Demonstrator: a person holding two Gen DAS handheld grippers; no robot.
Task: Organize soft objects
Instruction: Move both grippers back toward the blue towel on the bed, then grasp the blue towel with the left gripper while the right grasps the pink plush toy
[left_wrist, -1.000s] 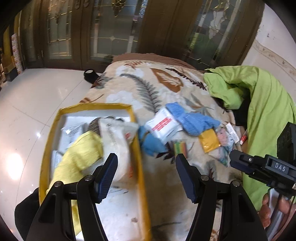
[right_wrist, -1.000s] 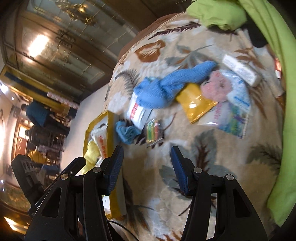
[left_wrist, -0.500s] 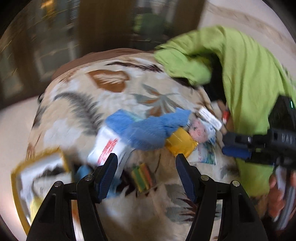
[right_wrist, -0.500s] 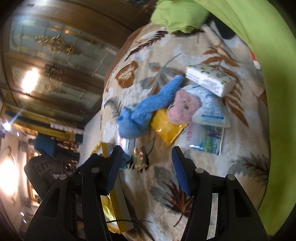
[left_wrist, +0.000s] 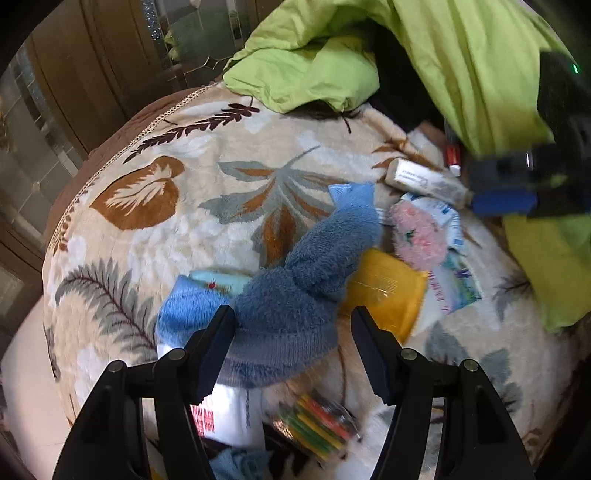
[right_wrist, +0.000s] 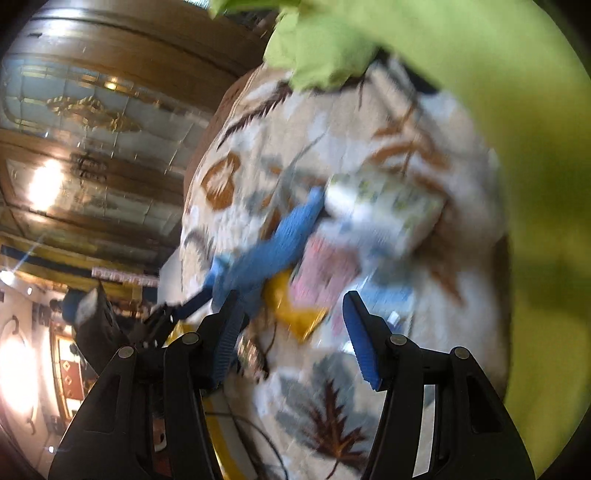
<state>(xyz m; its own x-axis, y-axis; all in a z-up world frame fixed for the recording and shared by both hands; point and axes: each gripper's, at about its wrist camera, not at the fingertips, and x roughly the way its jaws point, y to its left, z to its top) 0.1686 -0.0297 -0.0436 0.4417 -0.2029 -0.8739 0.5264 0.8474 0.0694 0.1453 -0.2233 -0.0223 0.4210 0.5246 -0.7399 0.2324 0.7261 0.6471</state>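
Observation:
A fluffy blue sock (left_wrist: 314, 280) lies across the leaf-patterned blanket (left_wrist: 207, 206). My left gripper (left_wrist: 291, 343) is open, its jaws either side of the sock's cuff, just above it. A yellow packet (left_wrist: 388, 291), a pink fluffy item in a clear bag (left_wrist: 419, 232) and a white tissue pack (left_wrist: 424, 179) lie to the sock's right. In the blurred right wrist view my right gripper (right_wrist: 291, 328) is open and empty above the yellow packet (right_wrist: 295, 314), with the sock (right_wrist: 273, 251) and tissue pack (right_wrist: 384, 206) beyond. The right gripper also shows in the left wrist view (left_wrist: 509, 192).
A green quilt (left_wrist: 461, 59) is heaped at the back and right. A white packet with red print (left_wrist: 225, 413), a pack of coloured pens (left_wrist: 317, 424) and another blue cloth (left_wrist: 236, 461) lie near the front. Wooden glass doors (left_wrist: 92, 74) stand behind.
My left gripper has swung right from the yellow-edged box to the blue sock and come in close over it. My right gripper has moved forward toward the tissue pack and pink item.

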